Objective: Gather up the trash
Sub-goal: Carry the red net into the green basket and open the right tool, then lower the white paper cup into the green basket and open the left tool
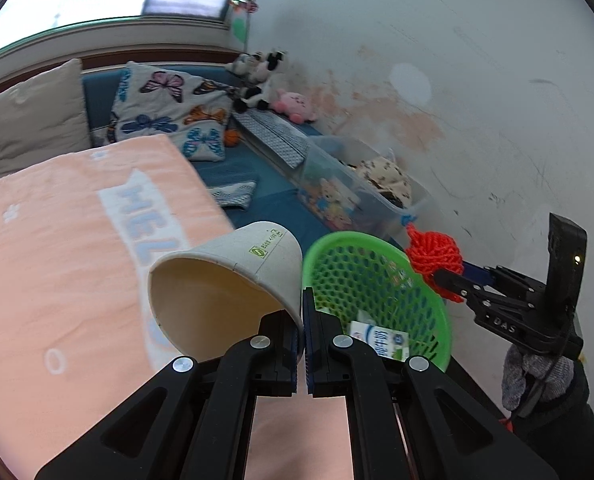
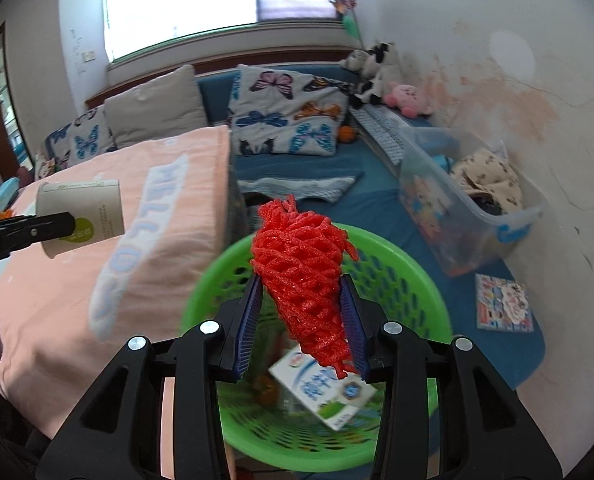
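My left gripper [image 1: 303,320] is shut on the rim of a white paper cup [image 1: 225,280], held on its side just left of a green mesh basket [image 1: 429,292]. The cup also shows in the right wrist view [image 2: 85,216] above the peach blanket. My right gripper [image 2: 303,320] is shut on a red foam net sleeve [image 2: 305,276], held over the green basket [image 2: 433,300]. In the left wrist view the sleeve [image 1: 437,256] hangs at the basket's far right rim. A milk carton [image 2: 325,392] lies inside the basket.
A peach "HELLO" blanket [image 1: 57,260] covers the surface on the left. A clear storage bin [image 2: 469,200] with toys and cloth stands by the wall on the blue mat. A picture book [image 2: 505,304] lies on the mat. Butterfly pillows [image 2: 293,120] and plush toys [image 2: 409,96] sit at the back.
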A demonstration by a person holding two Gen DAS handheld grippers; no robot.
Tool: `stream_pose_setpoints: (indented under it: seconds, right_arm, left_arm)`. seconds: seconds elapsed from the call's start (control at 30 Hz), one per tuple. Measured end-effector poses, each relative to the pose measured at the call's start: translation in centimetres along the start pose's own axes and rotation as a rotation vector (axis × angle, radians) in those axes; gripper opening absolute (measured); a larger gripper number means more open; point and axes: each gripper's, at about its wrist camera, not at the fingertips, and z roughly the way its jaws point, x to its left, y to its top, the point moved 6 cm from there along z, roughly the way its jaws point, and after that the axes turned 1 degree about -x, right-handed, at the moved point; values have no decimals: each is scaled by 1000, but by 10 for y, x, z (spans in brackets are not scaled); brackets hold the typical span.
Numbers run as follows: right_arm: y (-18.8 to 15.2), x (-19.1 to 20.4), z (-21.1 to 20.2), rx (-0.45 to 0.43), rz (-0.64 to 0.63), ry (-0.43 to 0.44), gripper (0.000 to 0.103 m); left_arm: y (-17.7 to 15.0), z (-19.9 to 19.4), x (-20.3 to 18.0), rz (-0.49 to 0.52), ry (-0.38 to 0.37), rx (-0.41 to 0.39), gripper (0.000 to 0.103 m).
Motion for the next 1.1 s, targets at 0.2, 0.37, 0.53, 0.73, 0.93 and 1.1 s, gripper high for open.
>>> stream_pose_setpoints:
  seconds: [0.2, 0.37, 0.53, 0.73, 0.93, 1.1]
  right_arm:
    - [-10, -32, 12, 25, 39, -45, 47]
    - [-15, -49, 18, 39, 65, -65, 56]
    - [-20, -57, 14, 36, 85, -71, 61]
    - [-18, -59, 1, 11, 93, -62, 66]
    - [-17, -57, -13, -18, 95, -48, 68]
    - [-16, -55, -20, -33, 104, -34, 68]
  left_arm:
    - [-2, 23, -30, 44, -26, 39, 3]
    - [-5, 45, -47, 68, -36, 77, 3]
    - [-9, 66, -58, 92, -38, 118, 3]
    - [-15, 92, -69, 127, -28, 172, 3]
    - [-22, 111, -81, 161, -20, 212, 3]
    - [-29, 120, -85, 175, -9, 236, 5]
